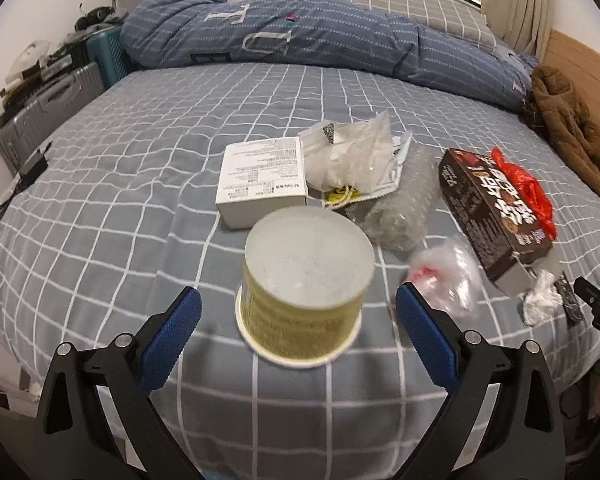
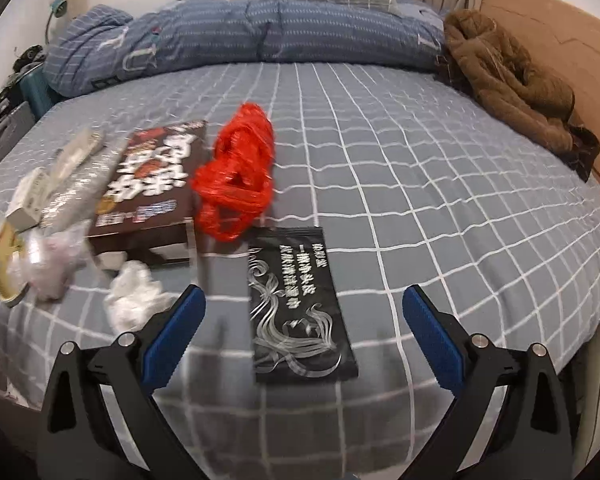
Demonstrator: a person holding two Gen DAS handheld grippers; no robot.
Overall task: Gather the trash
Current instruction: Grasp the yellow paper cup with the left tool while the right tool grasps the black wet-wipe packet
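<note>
The left gripper (image 1: 299, 312) is held with its blue-padded fingers (image 1: 172, 336) wide apart, nothing clamped; a short yellow-labelled round tub with a frosted lid (image 1: 305, 280) is seen between them, standing on the grey checked bedsheet (image 1: 140, 152). Just beyond the tub a flat white cardboard box (image 1: 260, 180) and crumpled clear plastic wrappers (image 1: 352, 156) are found. The right gripper (image 2: 304, 316) is likewise spread open and empty, with a flat black printed sachet (image 2: 300, 304) lying between its fingers. Ahead of it lies a crumpled red plastic bag (image 2: 236, 176), and to its left a dark brown printed carton (image 2: 152, 184) and a wad of white tissue (image 2: 132, 296)
</note>
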